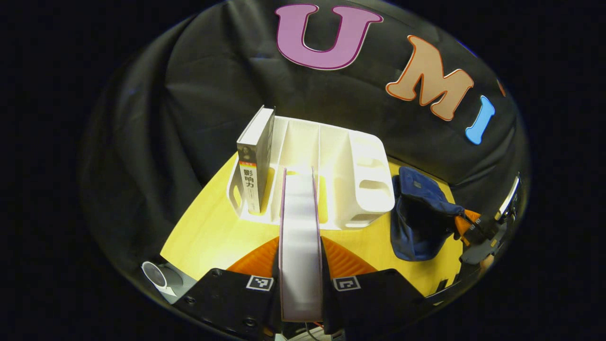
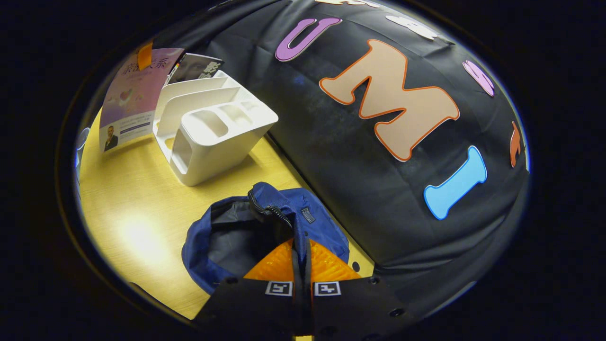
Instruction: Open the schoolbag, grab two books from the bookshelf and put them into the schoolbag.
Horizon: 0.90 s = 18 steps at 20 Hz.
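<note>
Left gripper (image 1: pixel 301 284): closed on a book (image 1: pixel 300 246), both fingers pressed flat against its covers, page edges facing the camera, book upright and lifted in front of the bookshelf (image 1: pixel 331 166). Same book seen in the right gripper view as a pale cover with a small portrait (image 2: pixel 132 94), just beside the bookshelf's (image 2: pixel 213 128) left side, above the tabletop's (image 2: pixel 137 218) far left part.

Bookshelf: white, with several upright dividers and a boxed end with oval cut-outs, standing near the far edge of the tabletop (image 1: pixel 213 232), close to the black cloth wall. A second book (image 1: pixel 255 161) upright in the leftmost slot, dark spine toward the camera; its top corner (image 2: pixel 196 66) poking up behind the dividers in the right gripper view.

Schoolbag (image 2: pixel 265 227): dark blue, lying on the tabletop toward the right edge, beside the boxed end of the bookshelf, mouth gaping with grey lining visible. In the left gripper view, slumped blue shape (image 1: pixel 419 218) right of the shelf.

Right gripper (image 2: pixel 301 265): fingers drawn nearly together, pinching a black strap or zipper edge at the bag's opening and holding it up. Seen from the left gripper view at the bag's right side (image 1: pixel 476 229), near the tabletop's right edge.
</note>
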Motion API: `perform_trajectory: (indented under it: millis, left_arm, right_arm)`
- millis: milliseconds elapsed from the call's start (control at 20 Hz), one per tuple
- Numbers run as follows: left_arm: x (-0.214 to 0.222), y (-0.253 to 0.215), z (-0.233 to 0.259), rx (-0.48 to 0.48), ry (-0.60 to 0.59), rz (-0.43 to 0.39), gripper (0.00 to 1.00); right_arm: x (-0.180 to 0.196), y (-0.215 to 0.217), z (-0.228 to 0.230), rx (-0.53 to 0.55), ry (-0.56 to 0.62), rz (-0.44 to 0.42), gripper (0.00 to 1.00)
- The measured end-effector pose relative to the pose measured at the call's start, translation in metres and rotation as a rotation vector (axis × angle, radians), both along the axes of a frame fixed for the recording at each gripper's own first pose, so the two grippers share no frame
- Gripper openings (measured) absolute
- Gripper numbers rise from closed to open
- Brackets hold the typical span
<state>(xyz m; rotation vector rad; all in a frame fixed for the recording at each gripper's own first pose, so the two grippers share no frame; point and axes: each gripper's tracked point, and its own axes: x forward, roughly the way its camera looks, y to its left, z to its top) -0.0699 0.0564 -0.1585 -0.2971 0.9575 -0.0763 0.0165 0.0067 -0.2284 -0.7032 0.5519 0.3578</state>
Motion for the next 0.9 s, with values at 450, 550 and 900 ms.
perform_trajectory:
  millis: [450, 550, 900]
  left_arm:
    - [-0.013, -0.081, 0.008, -0.217, -0.017, -0.080, 0.31]
    - [-0.011, -0.096, 0.011, -0.255, -0.026, -0.098, 0.31]
    - [-0.006, -0.143, 0.020, -0.398, -0.053, -0.113, 0.31]
  right_arm:
    - [0.003, -0.002, 0.004, 0.015, 0.002, -0.016, 0.03]
    - [0.003, -0.003, 0.005, 0.018, 0.005, -0.017, 0.02]
    - [0.005, -0.002, 0.007, 0.031, 0.020, -0.021, 0.03]
